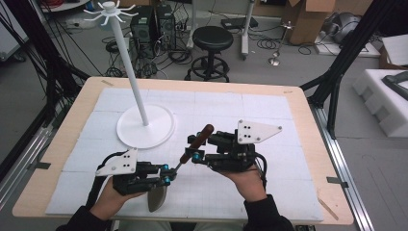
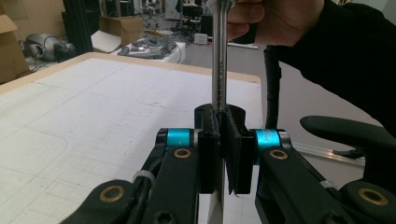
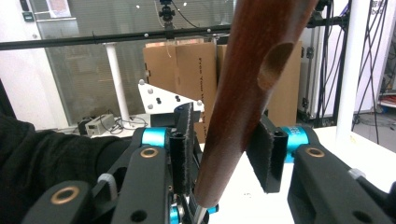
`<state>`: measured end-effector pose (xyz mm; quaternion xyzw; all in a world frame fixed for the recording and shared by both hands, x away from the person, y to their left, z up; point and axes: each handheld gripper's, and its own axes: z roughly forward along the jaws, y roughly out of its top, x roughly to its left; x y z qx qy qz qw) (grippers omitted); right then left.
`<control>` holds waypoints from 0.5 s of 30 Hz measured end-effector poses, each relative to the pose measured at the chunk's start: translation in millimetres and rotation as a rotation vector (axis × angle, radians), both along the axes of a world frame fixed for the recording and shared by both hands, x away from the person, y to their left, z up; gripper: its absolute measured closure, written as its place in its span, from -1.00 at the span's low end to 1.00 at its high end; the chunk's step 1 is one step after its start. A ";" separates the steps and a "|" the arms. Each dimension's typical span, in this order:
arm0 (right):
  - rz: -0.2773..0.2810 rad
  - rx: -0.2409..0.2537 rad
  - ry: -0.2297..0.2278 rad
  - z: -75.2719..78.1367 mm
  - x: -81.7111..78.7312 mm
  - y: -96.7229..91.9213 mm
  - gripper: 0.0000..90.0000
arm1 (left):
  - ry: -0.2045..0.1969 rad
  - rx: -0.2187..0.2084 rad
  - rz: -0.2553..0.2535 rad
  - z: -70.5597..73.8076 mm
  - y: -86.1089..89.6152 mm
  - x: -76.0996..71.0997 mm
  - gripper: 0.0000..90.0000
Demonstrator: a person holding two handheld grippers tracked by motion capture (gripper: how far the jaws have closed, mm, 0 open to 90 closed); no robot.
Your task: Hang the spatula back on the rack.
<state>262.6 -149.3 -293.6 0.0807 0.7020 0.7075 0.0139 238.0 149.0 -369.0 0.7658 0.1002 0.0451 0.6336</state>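
Observation:
A spatula with a brown wooden handle, a thin metal shaft and a metal blade hangs tilted over the white mat near the table's front. My left gripper is shut on the metal shaft just above the blade; in the left gripper view its pads pinch the shaft. My right gripper straddles the lower end of the wooden handle, which runs up between its pads. A narrow gap shows beside the left pad. The handle has a hanging hole near its top.
A white hanger stand with a round base and a tall pole stands on the mat at the back left, close to the handle's tip. A black stool, cardboard boxes and cables lie beyond the table. The mat's right half lies bare.

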 end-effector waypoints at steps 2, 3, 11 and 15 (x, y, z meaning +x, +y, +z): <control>0.003 -0.001 0.002 1.5 0.1 0.7 0.45 | 0.000 -0.001 -0.002 1.4 -0.4 -0.6 0.87; 0.006 -0.002 -0.001 2.5 0.1 0.9 0.45 | -0.002 -0.004 -0.001 2.0 -0.8 -0.8 0.87; 0.006 0.000 -0.004 7.2 -0.2 2.4 0.51 | -0.007 0.002 -0.003 4.6 -1.6 -0.7 0.87; 0.005 0.002 -0.002 8.2 0.4 2.7 0.54 | -0.010 0.001 -0.002 4.8 -2.1 -0.3 0.87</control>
